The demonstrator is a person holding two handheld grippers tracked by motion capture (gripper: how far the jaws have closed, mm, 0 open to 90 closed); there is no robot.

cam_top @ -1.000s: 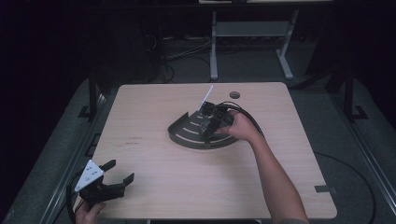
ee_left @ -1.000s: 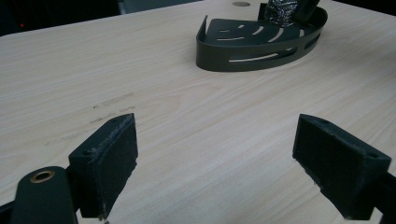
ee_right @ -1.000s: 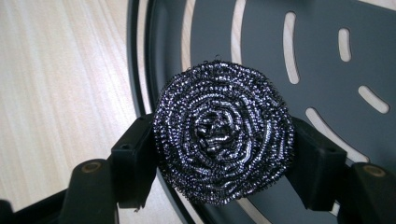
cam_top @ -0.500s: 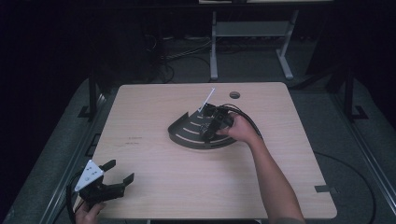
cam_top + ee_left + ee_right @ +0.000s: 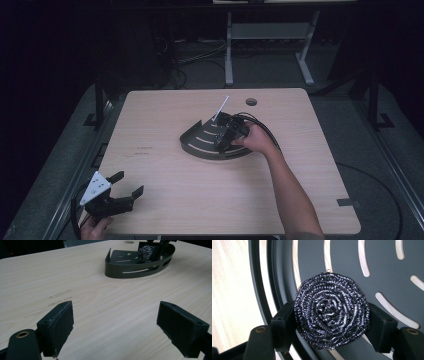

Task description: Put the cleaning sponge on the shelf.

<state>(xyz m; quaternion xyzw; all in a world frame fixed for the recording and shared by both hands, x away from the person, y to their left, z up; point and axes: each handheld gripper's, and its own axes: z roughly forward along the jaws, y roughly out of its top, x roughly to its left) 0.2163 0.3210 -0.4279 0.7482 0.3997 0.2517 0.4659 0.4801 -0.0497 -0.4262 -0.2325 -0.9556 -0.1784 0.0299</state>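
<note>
A dark quarter-round tray (image 5: 197, 149) with slotted floor lies at the table's middle. My right gripper (image 5: 223, 138) hangs over its right part, pointing down, shut on a round steel-wool scourer (image 5: 331, 315). In the right gripper view its pads (image 5: 283, 326) press the scourer from both sides, just above the tray's floor (image 5: 352, 262) near the curved rim. The left gripper view shows the scourer (image 5: 146, 253) inside the tray (image 5: 130, 271) farther off. My left gripper (image 5: 130, 182) rests at the table's front left corner, open, with nothing between its pads (image 5: 58, 326).
A round cable hole (image 5: 251, 102) sits near the table's far edge. Behind the table stand a metal frame (image 5: 265, 30) and loose cables on the floor. Bare tabletop (image 5: 165, 125) separates the left gripper from the tray.
</note>
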